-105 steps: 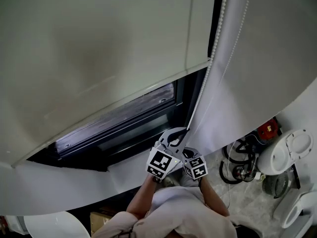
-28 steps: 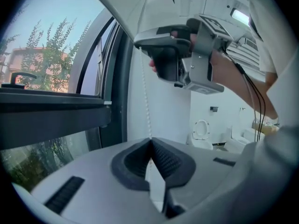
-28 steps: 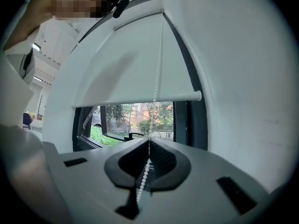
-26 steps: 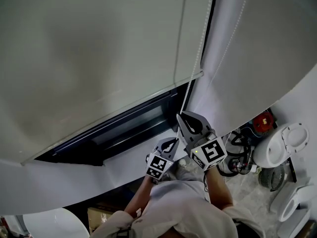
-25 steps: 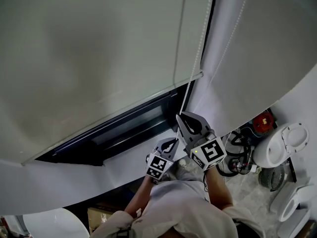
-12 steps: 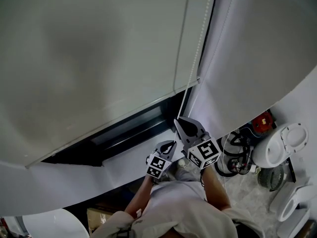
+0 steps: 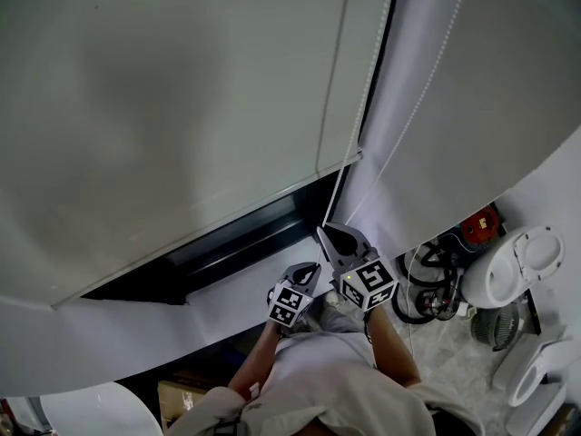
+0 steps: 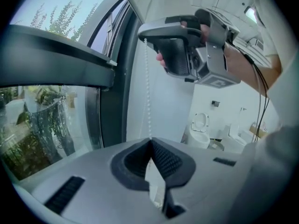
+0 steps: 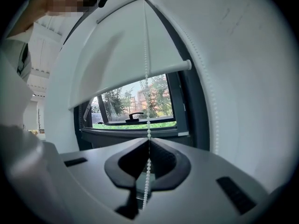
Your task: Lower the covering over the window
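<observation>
A white roller blind (image 7: 182, 107) hangs over the dark-framed window (image 7: 245, 234); its bottom bar (image 7: 272, 198) leaves a narrow strip of glass showing below. The white bead chain (image 7: 363, 107) runs down the blind's right side. My right gripper (image 7: 324, 232) is shut on that chain, with the beads passing between its pads (image 9: 149, 141). Just below it, my left gripper (image 7: 315, 266) is shut on the same chain (image 8: 148, 87) at its tips (image 8: 150, 139). In the left gripper view the right gripper (image 8: 177, 45) sits higher up the chain. The bottom bar (image 9: 140, 80) crosses the right gripper view above the window handle (image 9: 135, 115).
The white wall (image 7: 472, 107) curves away right of the window. On the floor to the right stand a toilet (image 7: 513, 271), a red object (image 7: 481, 225) and coiled cables (image 7: 431, 289). A white rounded fixture (image 7: 100, 416) sits at the lower left.
Both grippers have come down together with the chain held. The blind's bottom bar sits lower, and the strip of uncovered window is narrower.
</observation>
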`<state>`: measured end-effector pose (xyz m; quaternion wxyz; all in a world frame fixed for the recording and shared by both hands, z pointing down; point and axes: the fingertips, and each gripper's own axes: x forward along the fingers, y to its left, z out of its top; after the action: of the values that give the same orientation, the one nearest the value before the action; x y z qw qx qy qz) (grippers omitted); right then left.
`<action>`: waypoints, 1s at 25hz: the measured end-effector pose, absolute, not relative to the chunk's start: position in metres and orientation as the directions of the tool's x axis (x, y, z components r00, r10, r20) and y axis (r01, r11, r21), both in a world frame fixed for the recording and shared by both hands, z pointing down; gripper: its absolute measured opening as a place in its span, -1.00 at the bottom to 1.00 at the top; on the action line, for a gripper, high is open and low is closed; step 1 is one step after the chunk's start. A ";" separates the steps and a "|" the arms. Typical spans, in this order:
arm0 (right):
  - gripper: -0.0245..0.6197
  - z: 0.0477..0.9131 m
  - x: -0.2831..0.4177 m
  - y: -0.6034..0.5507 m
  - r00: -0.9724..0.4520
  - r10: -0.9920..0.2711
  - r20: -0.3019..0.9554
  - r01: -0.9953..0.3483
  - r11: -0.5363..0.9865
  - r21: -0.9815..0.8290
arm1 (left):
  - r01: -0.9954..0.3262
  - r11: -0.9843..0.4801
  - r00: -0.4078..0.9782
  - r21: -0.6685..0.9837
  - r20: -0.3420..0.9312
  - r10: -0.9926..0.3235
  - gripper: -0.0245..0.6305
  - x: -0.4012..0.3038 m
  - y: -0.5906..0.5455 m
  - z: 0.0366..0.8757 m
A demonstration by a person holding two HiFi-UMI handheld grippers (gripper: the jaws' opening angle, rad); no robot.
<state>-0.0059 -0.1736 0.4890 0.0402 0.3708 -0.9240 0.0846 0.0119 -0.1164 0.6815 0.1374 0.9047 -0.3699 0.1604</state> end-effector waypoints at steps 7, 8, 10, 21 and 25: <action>-0.93 0.490 -0.004 -0.173 -0.720 -0.681 0.133 -0.694 0.707 -0.135 | -0.732 -0.668 0.657 0.136 0.401 -0.638 -0.88 0.005 -0.111 0.677; -0.93 0.490 -0.004 -0.173 -0.720 -0.681 0.134 -0.694 0.708 -0.133 | -0.737 -0.663 0.652 0.134 0.398 -0.645 -0.87 0.002 -0.111 0.674; -0.93 0.491 -0.004 -0.173 -0.721 -0.680 0.137 -0.693 0.709 -0.131 | -0.744 -0.654 0.651 0.137 0.374 -0.661 -0.85 -0.002 -0.112 0.664; -0.93 0.491 -0.006 -0.174 -0.723 -0.677 0.137 -0.691 0.712 -0.124 | -0.748 -0.651 0.664 0.130 0.138 -0.735 -0.63 -0.026 -0.126 0.508; -0.93 0.490 -0.009 -0.174 -0.726 -0.673 0.138 -0.687 0.716 -0.121 | -0.748 -0.660 0.664 0.072 0.053 -0.746 -0.63 -0.030 -0.131 0.451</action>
<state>-0.0085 -0.1735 0.4896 0.0422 0.3675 -0.9254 0.0822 -0.0299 -0.1309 0.4512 0.0436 0.9110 -0.4101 0.0095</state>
